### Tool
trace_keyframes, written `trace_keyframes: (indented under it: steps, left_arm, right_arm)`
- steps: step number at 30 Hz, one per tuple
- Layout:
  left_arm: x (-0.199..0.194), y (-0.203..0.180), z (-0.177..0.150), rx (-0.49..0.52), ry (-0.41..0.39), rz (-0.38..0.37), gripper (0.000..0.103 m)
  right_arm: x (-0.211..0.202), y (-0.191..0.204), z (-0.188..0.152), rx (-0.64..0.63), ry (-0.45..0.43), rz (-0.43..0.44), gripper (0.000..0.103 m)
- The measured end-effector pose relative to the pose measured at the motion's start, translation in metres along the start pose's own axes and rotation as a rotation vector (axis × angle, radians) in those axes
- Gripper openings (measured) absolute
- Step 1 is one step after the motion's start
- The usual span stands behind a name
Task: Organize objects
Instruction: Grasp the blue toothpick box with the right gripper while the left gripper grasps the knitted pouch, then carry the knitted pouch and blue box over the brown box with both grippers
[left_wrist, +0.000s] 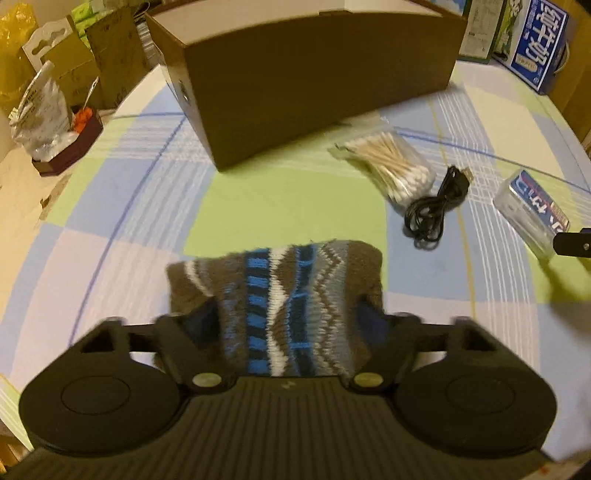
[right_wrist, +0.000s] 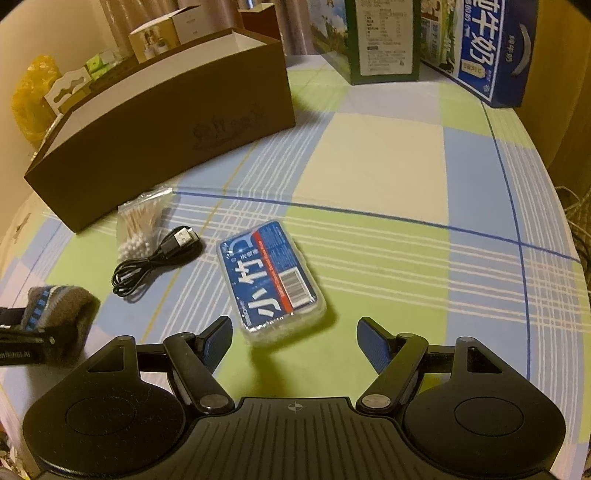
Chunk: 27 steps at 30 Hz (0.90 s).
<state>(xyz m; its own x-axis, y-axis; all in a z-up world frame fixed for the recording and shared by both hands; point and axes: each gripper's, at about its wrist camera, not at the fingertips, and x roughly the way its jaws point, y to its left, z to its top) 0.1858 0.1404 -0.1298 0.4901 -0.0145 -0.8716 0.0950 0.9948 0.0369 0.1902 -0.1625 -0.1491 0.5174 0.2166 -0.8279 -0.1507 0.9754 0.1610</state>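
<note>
My left gripper (left_wrist: 284, 314) is shut on a knitted brown, blue and white sock (left_wrist: 280, 295), held above the checked tablecloth; the same sock (right_wrist: 55, 310) shows at the left edge of the right wrist view. An open brown cardboard box (left_wrist: 314, 81) stands beyond it. A bag of cotton swabs (left_wrist: 391, 166), a coiled black USB cable (left_wrist: 436, 210) and a clear case with a blue label (left_wrist: 532, 214) lie to the right. My right gripper (right_wrist: 295, 332) is open, just short of the blue-labelled case (right_wrist: 269, 280), touching nothing.
Milk cartons (right_wrist: 491, 48) and a green carton (right_wrist: 384, 37) stand at the table's far right edge. A plastic bag and a small dark tray (left_wrist: 59, 125) sit off the left side. The box (right_wrist: 166, 122) lies along the back left, with swabs (right_wrist: 138, 229) and cable (right_wrist: 155, 258) before it.
</note>
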Motion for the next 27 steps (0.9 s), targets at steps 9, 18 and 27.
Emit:
trace_keyframes:
  steps: [9, 18, 27]
  left_arm:
    - [-0.021, 0.024, 0.008, -0.038, -0.008, -0.03, 0.021]
    - [-0.045, 0.04, 0.021, -0.077, -0.03, -0.021, 0.021]
    - [-0.06, 0.043, 0.032, -0.079, -0.066, -0.028, 0.021]
  right_arm:
    - [0.013, 0.011, 0.016, -0.093, -0.023, 0.011, 0.072]
    - [0.031, 0.023, 0.027, -0.21, -0.017, 0.017, 0.064]
    - [0.037, 0.031, 0.027, -0.278, 0.033, 0.01, 0.055]
